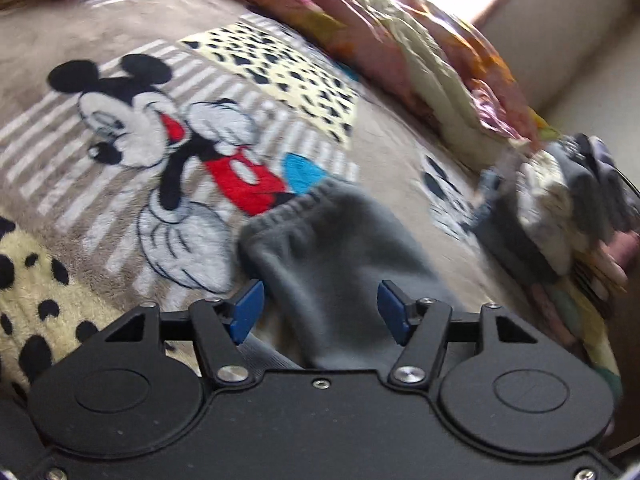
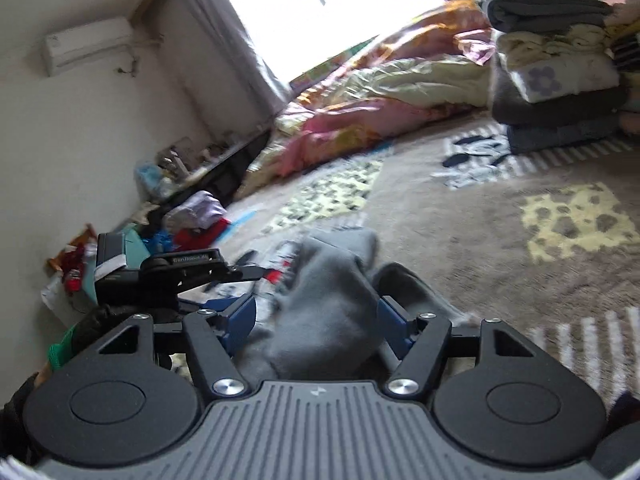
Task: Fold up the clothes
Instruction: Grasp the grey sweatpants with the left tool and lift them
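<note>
My left gripper stands wide over the grey garment, which lies near me on the cartoon blanket. My right gripper is wide too, cloth between its pads but not pinched. I should bite only the cuffed edge, both sides level.

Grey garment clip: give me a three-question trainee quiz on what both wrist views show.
1. True or false: the left gripper is shut on the grey garment.
2. What does the garment lie on? A) bare floor B) cartoon-print blanket C) chair
3. In the right wrist view, what stands at upper right?

Key: 1 false, the jaws stand apart; 2 B; 3 a stack of folded clothes.
</note>
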Demonstrator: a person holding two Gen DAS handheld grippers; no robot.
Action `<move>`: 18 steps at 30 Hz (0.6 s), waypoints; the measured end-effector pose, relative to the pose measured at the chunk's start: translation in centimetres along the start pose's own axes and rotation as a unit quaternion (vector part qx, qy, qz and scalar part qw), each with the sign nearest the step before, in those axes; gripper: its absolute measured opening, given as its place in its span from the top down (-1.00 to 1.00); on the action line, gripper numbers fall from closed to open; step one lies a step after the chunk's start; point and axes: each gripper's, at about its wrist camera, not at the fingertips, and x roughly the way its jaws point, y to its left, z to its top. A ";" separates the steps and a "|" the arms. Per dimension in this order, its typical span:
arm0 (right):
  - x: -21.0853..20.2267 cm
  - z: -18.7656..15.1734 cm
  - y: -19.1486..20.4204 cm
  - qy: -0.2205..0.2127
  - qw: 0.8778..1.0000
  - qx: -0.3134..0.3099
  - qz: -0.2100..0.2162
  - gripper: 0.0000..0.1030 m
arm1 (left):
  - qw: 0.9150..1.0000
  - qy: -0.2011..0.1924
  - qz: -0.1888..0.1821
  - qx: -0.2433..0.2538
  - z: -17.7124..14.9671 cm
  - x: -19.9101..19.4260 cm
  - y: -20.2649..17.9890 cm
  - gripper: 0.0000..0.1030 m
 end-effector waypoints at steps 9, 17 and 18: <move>2.9 -1.1 -1.2 0.032 0.999 0.018 -0.034 -0.98 | 0.996 -0.036 -0.008 -0.085 -0.2 3.8 3.1 -0.23; 4.7 -1.0 -1.5 0.042 0.998 0.032 -0.033 -0.98 | 0.994 -0.073 -0.067 -0.047 0.1 4.2 2.0 0.85; 4.7 -0.9 -1.5 0.041 0.998 0.033 -0.033 -0.98 | 0.992 -0.087 -0.082 -0.032 0.2 3.6 1.4 0.87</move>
